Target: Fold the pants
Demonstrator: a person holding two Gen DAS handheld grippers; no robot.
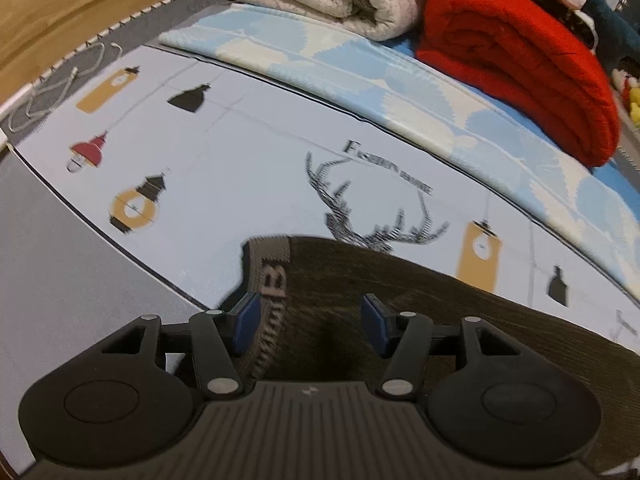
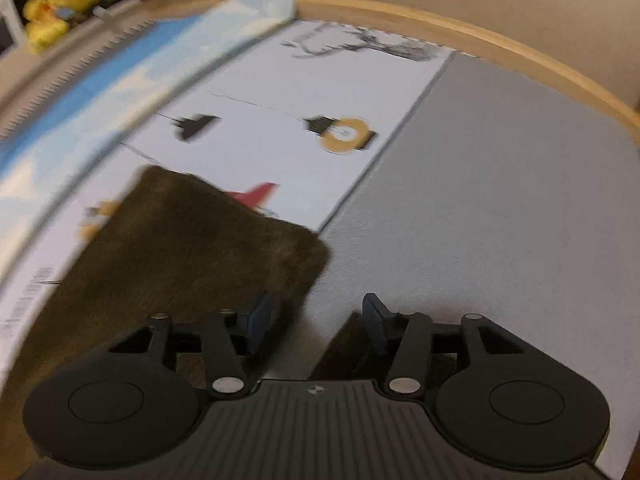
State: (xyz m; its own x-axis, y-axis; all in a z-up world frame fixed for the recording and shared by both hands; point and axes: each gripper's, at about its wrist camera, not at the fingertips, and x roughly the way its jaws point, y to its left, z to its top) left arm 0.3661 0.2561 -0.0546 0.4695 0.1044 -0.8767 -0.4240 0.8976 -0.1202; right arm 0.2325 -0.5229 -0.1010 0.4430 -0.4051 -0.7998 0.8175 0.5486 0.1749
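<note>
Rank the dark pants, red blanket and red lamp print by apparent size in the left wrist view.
1. dark pants, though nearest the camera.
2. red blanket.
3. red lamp print.

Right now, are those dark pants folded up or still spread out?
Spread out: the pants lie flat on the printed mat, waistband in one view, leg end in the other.

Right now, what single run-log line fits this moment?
task: fold pants | left gripper: open over dark brown pants waistband | right gripper: open at leg end | surface: pale lamp-print sheet
</note>
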